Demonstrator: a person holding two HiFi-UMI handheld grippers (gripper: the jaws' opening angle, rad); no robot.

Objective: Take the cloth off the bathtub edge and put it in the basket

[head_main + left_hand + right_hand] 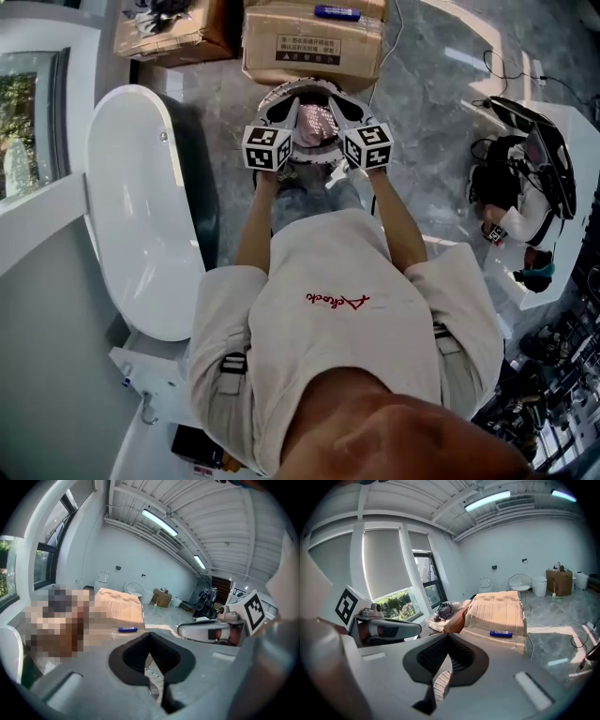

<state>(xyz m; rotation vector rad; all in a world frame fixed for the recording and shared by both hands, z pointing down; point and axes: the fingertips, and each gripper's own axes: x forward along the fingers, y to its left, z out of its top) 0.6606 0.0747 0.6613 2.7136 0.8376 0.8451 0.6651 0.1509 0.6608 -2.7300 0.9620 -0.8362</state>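
Seen from my head, the bathtub (141,206) lies left of the basket (314,85), the pink cloth (314,129) sits inside it, and my left gripper (284,111) and right gripper (345,111) hang over it. Only my gripper views show both jaw pairs closed on nothing, with cardboard boxes (497,609) beyond the basket.

Bathtub (141,216) left of the person (328,309), basket (275,94) just ahead, cardboard boxes (309,42) on the floor (422,112) beyond it.
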